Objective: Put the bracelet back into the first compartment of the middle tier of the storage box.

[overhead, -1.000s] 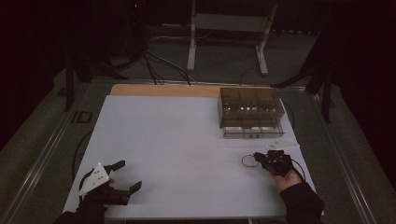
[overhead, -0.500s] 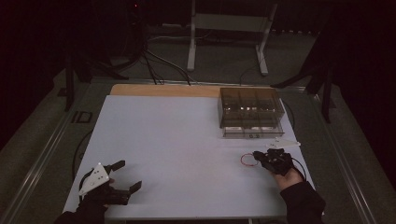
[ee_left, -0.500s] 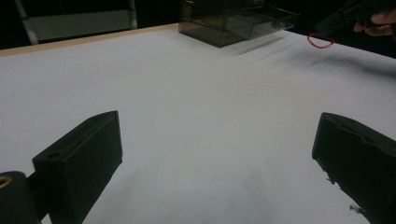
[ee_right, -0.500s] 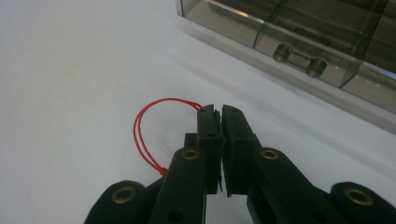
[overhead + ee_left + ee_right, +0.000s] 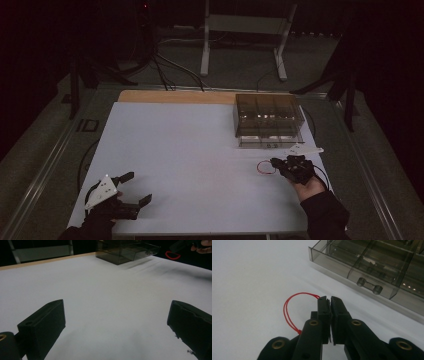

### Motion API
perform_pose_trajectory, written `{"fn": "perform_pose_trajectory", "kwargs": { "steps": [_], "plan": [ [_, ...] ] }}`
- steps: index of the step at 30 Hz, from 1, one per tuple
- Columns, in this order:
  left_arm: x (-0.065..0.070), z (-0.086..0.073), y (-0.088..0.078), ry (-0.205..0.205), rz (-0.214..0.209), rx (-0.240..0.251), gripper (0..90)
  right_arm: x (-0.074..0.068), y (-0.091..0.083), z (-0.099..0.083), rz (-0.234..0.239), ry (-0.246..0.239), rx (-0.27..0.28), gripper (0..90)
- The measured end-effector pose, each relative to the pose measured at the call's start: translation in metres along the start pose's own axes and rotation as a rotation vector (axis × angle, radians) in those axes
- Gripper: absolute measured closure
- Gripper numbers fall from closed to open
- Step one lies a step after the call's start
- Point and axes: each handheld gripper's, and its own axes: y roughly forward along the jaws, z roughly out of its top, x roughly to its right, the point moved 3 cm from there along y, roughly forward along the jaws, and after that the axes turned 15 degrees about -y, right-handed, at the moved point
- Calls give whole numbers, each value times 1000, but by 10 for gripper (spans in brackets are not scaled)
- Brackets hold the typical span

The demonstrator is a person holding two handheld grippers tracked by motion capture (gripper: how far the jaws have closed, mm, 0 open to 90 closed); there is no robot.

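**Thin red loop pinched at the jaw tips, with little margin for a slip**

The right gripper [image 5: 329, 301] has its two black jaws pressed together on a thin red cord loop [image 5: 288, 308]. One end of the loop enters the jaw tips and the other runs back under the gripper's body, so the loop bows out to the gripper's side over the white table top [image 5: 190, 150]. In the high view the right gripper [image 5: 290, 165] sits near the table's right edge, just in front of the smoky transparent plastic compartment box [image 5: 267, 120], with the loop [image 5: 265, 166] lying to its left.

The main risk, as I judge it, is the hold itself. The cord is very fine and seems to be caught only at the very tips, so a small twist of the hand or a tug against the table could pull it free. I cannot tell whether both strands are pinched or just one; if just one, the loop may slide through.

The box's front drawer, with its dumbbell-shaped clear handle [image 5: 367, 285], stands near the jaws. A move toward it could snag the trailing loop on the handle or box edge.

The left gripper [image 5: 132, 187] rests at the near left corner, jaws spread wide and holding nothing, well apart from the loop and too far to steady anything.
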Motion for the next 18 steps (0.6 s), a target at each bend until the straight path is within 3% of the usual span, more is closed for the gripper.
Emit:
{"fn": "perform_pose_trajectory", "kwargs": {
  "steps": [18],
  "plan": [
    [0, 0, 0, 1, 0, 1, 33, 9, 0, 21, -12, 0, 31, 877]
  ]
}}
